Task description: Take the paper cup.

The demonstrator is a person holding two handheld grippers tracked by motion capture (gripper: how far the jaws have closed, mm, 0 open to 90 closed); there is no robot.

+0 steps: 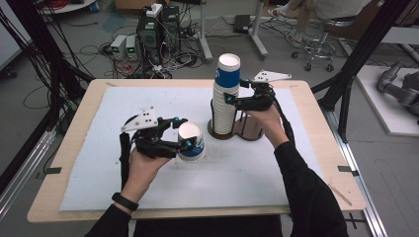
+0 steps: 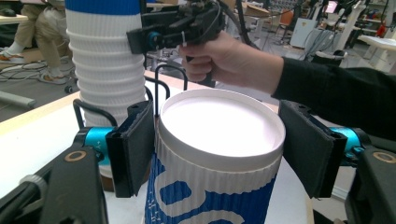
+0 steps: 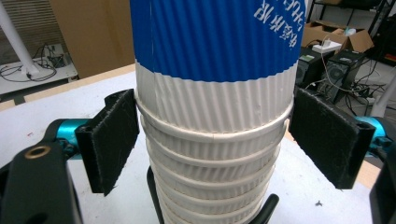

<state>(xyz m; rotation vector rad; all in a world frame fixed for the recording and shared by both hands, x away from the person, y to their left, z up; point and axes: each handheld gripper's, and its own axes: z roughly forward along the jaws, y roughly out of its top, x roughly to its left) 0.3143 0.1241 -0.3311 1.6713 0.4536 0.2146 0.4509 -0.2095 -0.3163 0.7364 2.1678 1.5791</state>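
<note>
A blue-and-white ribbed paper cup stands on the white mat, its white round end up. My left gripper is shut on it, and in the left gripper view both black pads press the cup just under its rim. A tall stack of upturned cups stands in a dark wire holder at the middle back. My right gripper straddles the stack near its top. In the right gripper view its pads lie against the rim of the top blue cup.
The white mat covers most of the wooden table. Black frame posts stand at both sides of the table. Cables and computer boxes lie on the floor behind, and a seated person is at the far right.
</note>
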